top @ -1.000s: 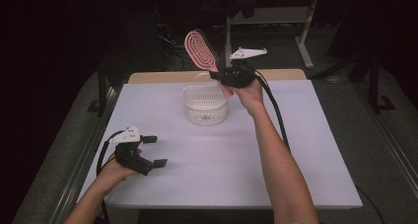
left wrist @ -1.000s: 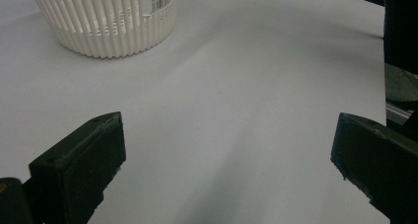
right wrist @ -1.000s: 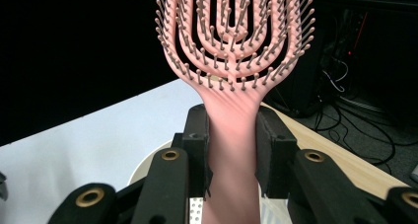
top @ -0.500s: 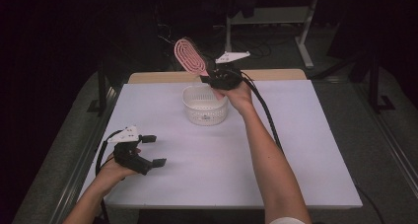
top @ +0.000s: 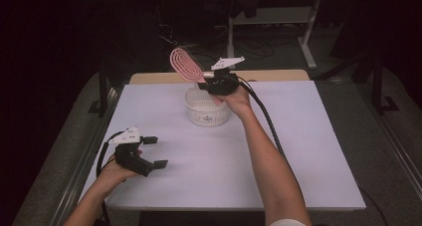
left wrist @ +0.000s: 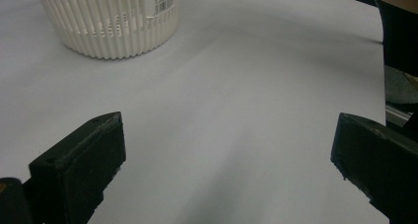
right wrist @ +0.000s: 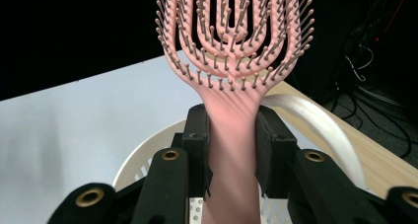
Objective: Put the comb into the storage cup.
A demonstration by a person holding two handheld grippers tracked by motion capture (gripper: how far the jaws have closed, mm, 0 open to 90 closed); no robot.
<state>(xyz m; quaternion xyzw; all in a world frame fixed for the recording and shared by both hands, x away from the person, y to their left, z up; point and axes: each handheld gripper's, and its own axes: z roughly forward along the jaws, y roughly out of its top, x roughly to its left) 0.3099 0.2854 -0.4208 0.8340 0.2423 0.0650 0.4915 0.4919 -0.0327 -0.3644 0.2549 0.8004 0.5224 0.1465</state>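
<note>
Right gripper [right wrist: 230, 135] is clamped on the handle of the pink hairbrush [right wrist: 231, 46]; its own view shows both pads pressed to the handle, bristles facing the camera, and the white basket [right wrist: 315, 123] rim right underneath. From the high view the brush head [top: 185, 64] tilts up and away over the basket [top: 206, 111] at the far middle of the table [top: 308, 151]. Left gripper [top: 149, 154] rests near the front-left edge, jaws wide apart with nothing between them; its view adds the basket's ribbed side wall [left wrist: 106, 21] and barcode label.
</note>
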